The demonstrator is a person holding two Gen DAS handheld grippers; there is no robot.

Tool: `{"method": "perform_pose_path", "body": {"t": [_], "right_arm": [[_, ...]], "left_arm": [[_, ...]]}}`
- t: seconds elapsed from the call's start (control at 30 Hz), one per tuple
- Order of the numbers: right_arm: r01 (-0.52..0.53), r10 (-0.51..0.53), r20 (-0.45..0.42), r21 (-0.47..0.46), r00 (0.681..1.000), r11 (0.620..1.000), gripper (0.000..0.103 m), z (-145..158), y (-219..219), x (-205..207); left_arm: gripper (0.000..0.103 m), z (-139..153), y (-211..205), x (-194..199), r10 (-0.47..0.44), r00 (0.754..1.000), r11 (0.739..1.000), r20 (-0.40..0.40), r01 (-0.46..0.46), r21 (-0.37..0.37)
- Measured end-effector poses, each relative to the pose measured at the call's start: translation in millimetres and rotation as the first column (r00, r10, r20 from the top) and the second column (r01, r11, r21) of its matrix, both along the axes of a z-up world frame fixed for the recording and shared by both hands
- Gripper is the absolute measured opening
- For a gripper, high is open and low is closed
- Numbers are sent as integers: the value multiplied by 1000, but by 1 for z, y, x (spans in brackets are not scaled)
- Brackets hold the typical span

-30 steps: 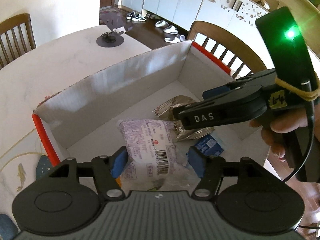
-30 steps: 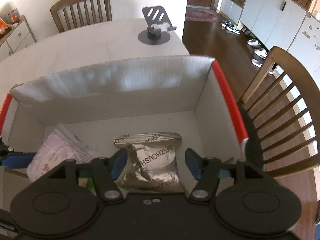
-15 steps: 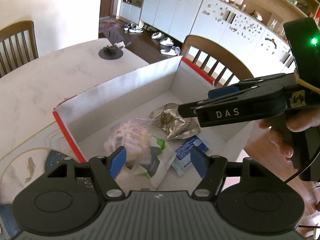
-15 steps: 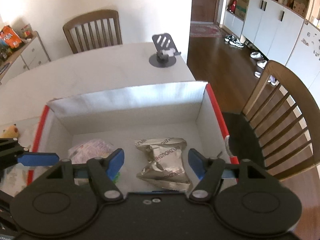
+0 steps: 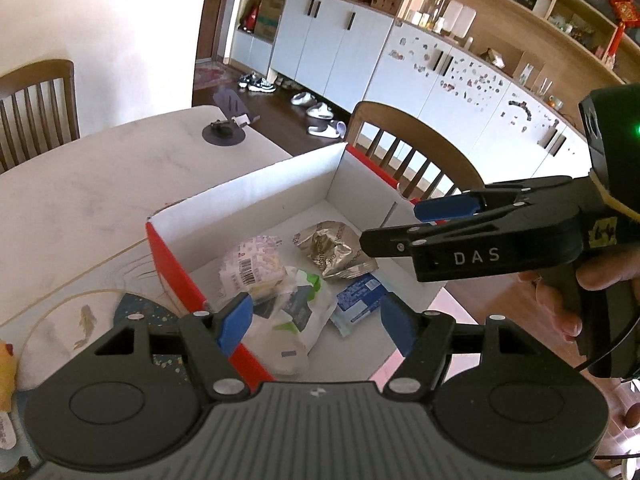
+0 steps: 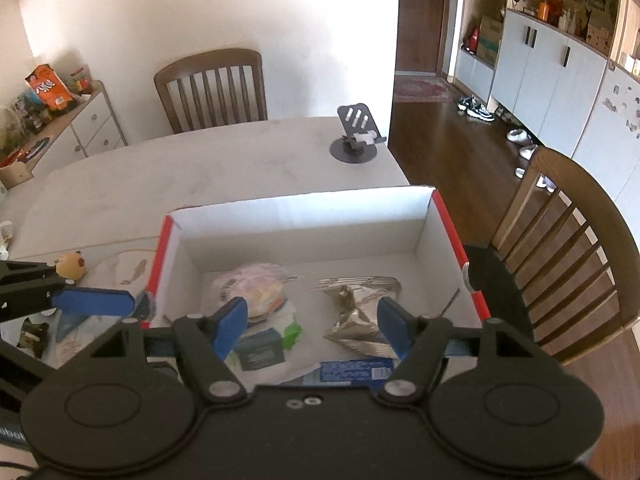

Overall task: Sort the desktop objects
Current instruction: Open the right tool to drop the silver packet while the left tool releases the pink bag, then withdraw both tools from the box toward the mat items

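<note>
Both grippers, the left gripper (image 5: 316,320) and right gripper (image 6: 308,322), had lifted away spread and empty above the box (image 6: 304,204), leaving the silver packet (image 6: 356,312) and pink packet (image 6: 256,288) inside, apparently sorted.

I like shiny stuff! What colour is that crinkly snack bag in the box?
Silvery gold foil bag, seen best from the left wrist camera.

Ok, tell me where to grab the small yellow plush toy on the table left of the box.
Grip the yellow plush toy across its round body, coming straight down from above with the left gripper. It sits alone on the table, outside the box, so both sides look free.
</note>
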State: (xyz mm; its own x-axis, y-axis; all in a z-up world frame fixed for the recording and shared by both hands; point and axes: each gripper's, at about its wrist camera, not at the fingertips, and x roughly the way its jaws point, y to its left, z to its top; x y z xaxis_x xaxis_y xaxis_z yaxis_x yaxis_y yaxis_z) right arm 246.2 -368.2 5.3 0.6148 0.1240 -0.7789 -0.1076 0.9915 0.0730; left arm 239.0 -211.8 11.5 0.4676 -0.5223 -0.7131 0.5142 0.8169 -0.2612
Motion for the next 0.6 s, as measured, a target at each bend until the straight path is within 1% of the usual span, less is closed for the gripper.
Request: {"method": "perform_pose_path", "body": {"t": [0.23, 0.27, 0.33, 0.43, 0.6], "right_arm": [[6, -5, 32, -11, 999, 1000, 74, 9, 21, -26], [5, -4, 38, -15, 999, 1000, 74, 10, 26, -31], [3, -2, 48, -17, 999, 1000, 75, 11, 35, -38], [-2, 2, 63, -9, 998, 1000, 79, 13, 48, -50], [-9, 10, 80, -14, 997, 1000, 83, 16, 71, -68]], "left_arm": [[70, 10, 26, -21, 10, 999, 1000, 43, -10, -1], [71, 12, 30, -24, 14, 999, 1000, 51, -14, 3], [78, 15, 40, -32, 18, 997, 1000, 69, -19, 11], [78, 20, 54, -44, 24, 996, 1000, 89, -25, 13], [81, 25, 84, -57, 57, 994, 998, 93, -56, -7]]}}
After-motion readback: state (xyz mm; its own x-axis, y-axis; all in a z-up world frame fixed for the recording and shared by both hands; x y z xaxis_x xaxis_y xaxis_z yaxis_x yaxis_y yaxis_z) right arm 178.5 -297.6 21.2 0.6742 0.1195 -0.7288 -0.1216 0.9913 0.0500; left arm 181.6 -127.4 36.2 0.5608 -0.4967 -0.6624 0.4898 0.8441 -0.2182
